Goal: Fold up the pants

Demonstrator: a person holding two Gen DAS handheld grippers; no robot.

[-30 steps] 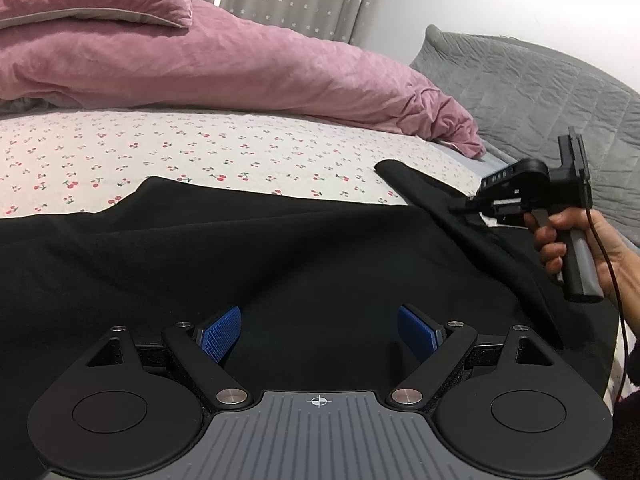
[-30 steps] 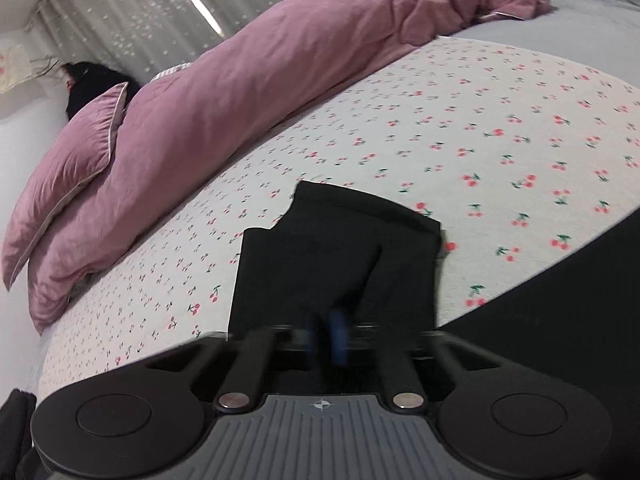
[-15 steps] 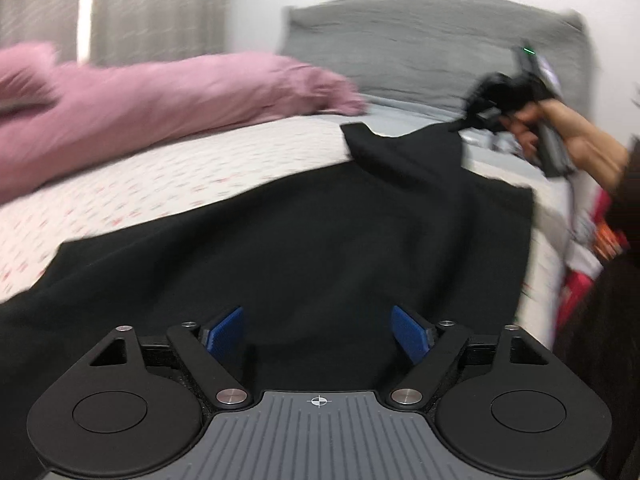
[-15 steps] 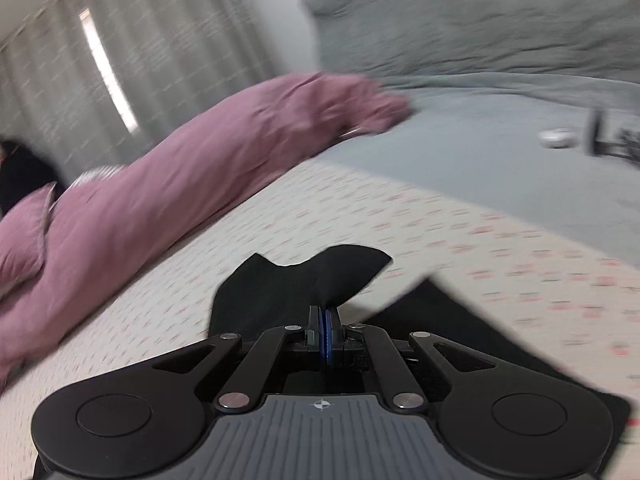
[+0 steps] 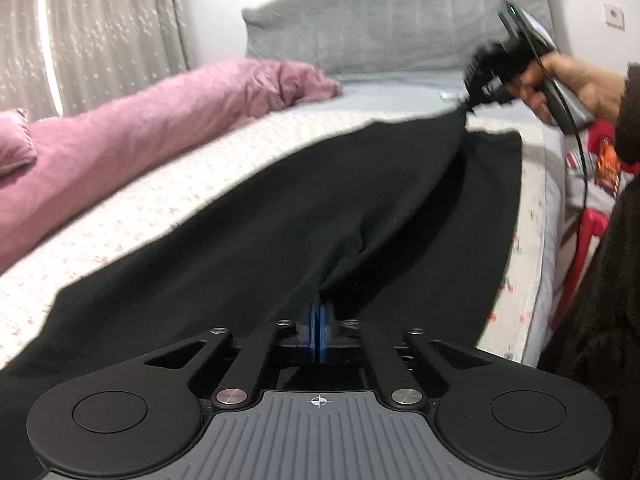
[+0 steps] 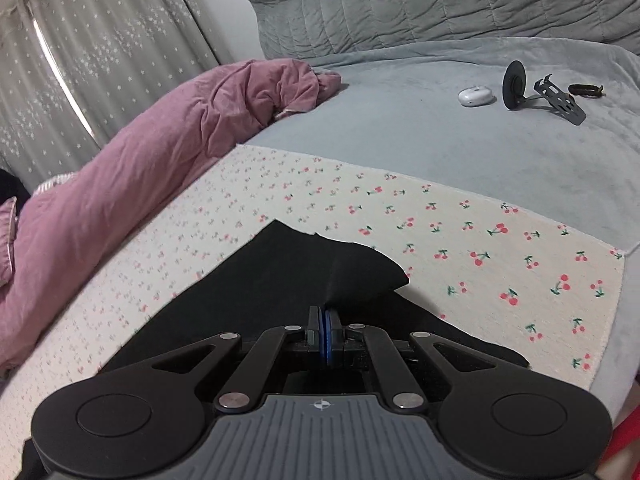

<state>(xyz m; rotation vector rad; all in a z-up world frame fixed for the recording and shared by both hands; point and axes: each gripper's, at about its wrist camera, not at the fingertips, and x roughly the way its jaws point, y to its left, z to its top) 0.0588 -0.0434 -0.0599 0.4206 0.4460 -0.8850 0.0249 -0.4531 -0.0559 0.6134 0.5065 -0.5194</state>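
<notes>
My left gripper (image 5: 319, 320) has its jaws closed on a pinch of the black pants (image 5: 280, 232), right at the tips of the blue pads (image 5: 313, 334). From this pinch the cloth runs forward and to the right, stretched in a ridge, up to my right gripper (image 5: 470, 106), which my right hand (image 5: 568, 88) holds above the far edge of the bed. Under the ridge a lower layer of the pants lies flat on the cherry-print sheet (image 5: 180, 200).

In the right wrist view, my right gripper (image 6: 326, 316) has its jaws shut on a fold of the pants (image 6: 288, 276). The corner of the cloth stands out just ahead of the jaws and a little to the right.

One second ago my left jaws stood wide above the flat cloth, with nothing between the pads. Now they are together on it. The right gripper was then low beside the pants; now it is higher and farther away, and the cloth between both grippers is pulled tight.
</notes>
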